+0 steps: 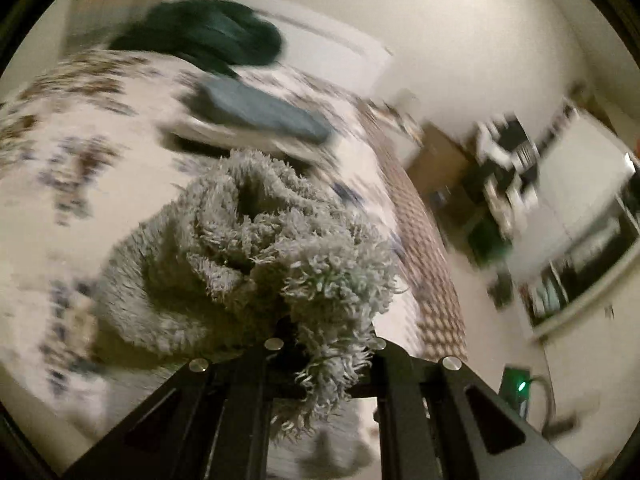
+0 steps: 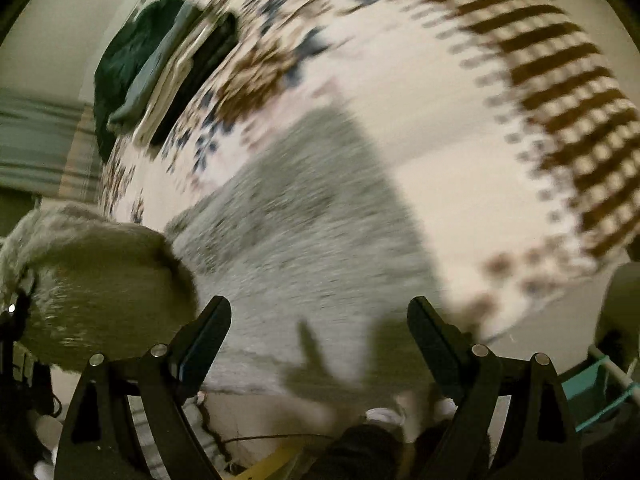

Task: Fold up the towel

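A shaggy grey towel (image 1: 256,248) is bunched up in front of the left wrist camera, above a floral bed cover (image 1: 80,152). My left gripper (image 1: 324,344) is shut on a fold of this towel, and a tuft hangs down between its black fingers. In the right wrist view the same grey towel (image 2: 304,216) lies spread on the bed cover (image 2: 460,140), with a lifted bunch of it (image 2: 100,272) at the left. My right gripper (image 2: 320,316) is open above the towel's near edge, holding nothing. Both views are motion-blurred.
A stack of folded cloth, blue-grey on top (image 1: 260,112), lies further back on the bed with a dark green bundle (image 1: 208,32) behind it. The bed's checked border (image 1: 420,240) drops to the floor at the right, where blurred furniture (image 1: 512,160) stands.
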`<act>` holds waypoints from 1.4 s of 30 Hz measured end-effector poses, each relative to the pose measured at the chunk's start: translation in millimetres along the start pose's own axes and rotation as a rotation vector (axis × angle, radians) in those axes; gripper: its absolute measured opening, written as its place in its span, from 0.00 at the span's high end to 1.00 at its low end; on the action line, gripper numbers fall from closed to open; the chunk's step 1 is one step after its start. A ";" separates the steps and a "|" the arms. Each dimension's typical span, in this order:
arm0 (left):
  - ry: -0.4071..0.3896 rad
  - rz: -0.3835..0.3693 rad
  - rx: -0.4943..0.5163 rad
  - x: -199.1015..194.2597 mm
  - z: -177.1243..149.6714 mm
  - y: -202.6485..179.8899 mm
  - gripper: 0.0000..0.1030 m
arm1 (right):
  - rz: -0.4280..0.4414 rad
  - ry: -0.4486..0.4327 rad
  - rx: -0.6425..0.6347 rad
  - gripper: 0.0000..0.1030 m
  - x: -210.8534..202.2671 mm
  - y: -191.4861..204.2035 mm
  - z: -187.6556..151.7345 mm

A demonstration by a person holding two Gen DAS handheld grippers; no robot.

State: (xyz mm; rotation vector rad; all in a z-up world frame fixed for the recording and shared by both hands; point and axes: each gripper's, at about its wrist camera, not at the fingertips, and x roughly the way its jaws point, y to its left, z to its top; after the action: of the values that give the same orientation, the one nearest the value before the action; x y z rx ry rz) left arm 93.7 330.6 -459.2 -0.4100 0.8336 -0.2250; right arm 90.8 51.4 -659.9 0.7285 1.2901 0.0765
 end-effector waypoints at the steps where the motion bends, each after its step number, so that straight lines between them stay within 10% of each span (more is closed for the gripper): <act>1: 0.032 -0.004 0.039 16.4 -11.3 -17.4 0.93 | -0.007 -0.009 0.012 0.11 -7.1 -9.8 0.9; 7: 0.261 0.043 0.129 83.8 -55.9 -64.7 0.87 | -0.066 -0.059 0.096 0.11 -49.0 -82.8 4.1; 12: 0.359 -0.026 0.135 83.2 -56.8 -72.6 0.15 | -0.069 -0.080 0.161 0.11 -63.4 -121.5 3.2; 17: 0.296 -0.050 0.137 38.8 -19.7 -49.7 0.14 | 0.022 -0.087 0.192 0.11 -63.6 -119.5 8.9; 24: 0.280 0.276 -0.011 20.8 20.3 95.2 0.14 | 0.170 0.022 0.036 0.11 -27.4 -47.8 14.4; 30: 0.338 0.376 -0.112 37.5 3.2 168.5 0.14 | 0.152 0.194 0.070 0.12 52.5 -29.3 9.5; 33: 0.357 0.353 -0.130 44.1 -0.8 172.7 0.14 | 0.177 0.169 0.156 0.78 59.4 -39.6 2.6; 36: 0.342 0.322 -0.136 40.6 0.6 167.5 0.14 | 0.186 0.090 0.165 0.94 27.7 -42.7 -6.3; 42: 0.353 0.293 -0.115 51.8 0.0 157.8 0.14 | 0.060 0.077 0.244 0.94 -8.6 -84.8 -22.9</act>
State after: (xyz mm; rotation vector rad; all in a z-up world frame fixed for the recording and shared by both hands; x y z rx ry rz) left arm 133.0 454.3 -562.9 -0.3550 1.2451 0.0265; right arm 39.0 -8.1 -699.7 0.9808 1.3655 -0.0047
